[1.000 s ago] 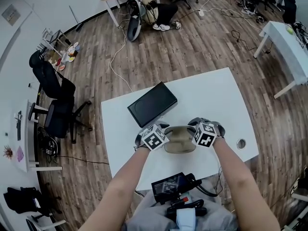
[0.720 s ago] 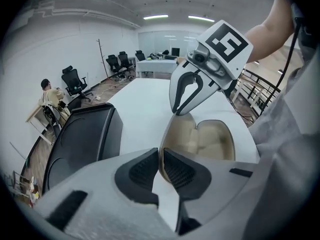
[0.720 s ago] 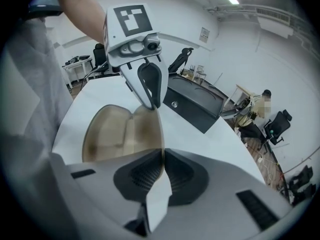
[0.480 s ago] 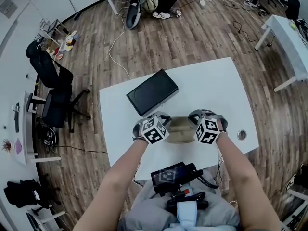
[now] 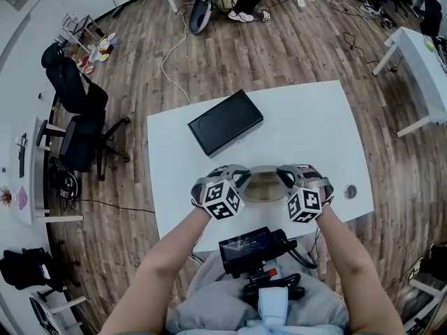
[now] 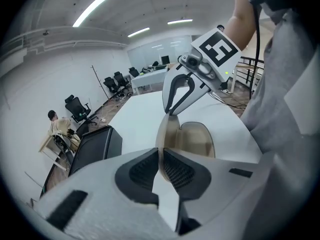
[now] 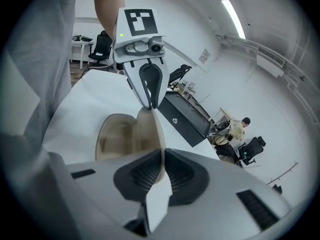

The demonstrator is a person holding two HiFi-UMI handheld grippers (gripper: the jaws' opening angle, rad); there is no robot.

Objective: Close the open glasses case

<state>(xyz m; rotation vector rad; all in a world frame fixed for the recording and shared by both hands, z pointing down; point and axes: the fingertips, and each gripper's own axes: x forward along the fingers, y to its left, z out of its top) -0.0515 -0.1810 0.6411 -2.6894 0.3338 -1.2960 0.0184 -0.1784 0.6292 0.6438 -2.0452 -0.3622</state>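
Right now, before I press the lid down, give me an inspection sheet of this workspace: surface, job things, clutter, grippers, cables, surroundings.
Surface: white rectangular table, with a round cable hole near its right edge.
Job's things: tan oval glasses case, open.
Clutter: flat black rectangular box beyond the case, apart from it.
Grippers: left gripper and right gripper have just been closing; each is shut on the case's thin rim, at opposite ends.
Cables: white cable on the wooden floor beyond the table; black cable at the person's lap.
Surroundings: black office chair at left, second white table at right.
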